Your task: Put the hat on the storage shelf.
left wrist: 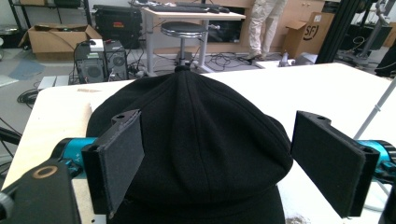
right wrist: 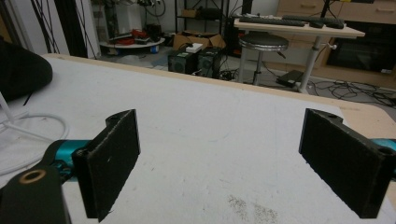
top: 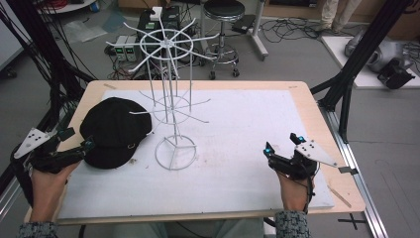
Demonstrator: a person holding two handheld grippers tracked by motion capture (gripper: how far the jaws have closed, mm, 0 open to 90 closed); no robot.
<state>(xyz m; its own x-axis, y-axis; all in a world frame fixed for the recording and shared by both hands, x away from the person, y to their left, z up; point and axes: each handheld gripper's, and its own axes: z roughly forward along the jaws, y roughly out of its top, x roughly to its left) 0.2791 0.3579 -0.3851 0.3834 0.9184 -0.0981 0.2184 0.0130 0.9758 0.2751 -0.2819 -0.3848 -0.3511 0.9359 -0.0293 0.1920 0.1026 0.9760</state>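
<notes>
A black cap (top: 115,131) lies on the left part of the white board (top: 247,119), next to a white wire rack (top: 171,99) that stands on a ring base. My left gripper (top: 78,139) is open at the cap's near left edge. In the left gripper view the cap (left wrist: 196,140) sits between the two spread jaws of this gripper (left wrist: 217,119), and I cannot tell whether the pads touch it. My right gripper (top: 282,143) rests open over the board's right side, with nothing between its jaws (right wrist: 219,116). The cap (right wrist: 21,72) and the rack's base ring (right wrist: 32,126) show far left there.
The rack's thin arms spread wide above the board's middle. The wooden table (top: 317,124) ends close to the right gripper. Black frame posts (top: 346,79) stand at both sides. A stool (top: 224,10), power boxes (top: 126,49) and cables are on the floor beyond.
</notes>
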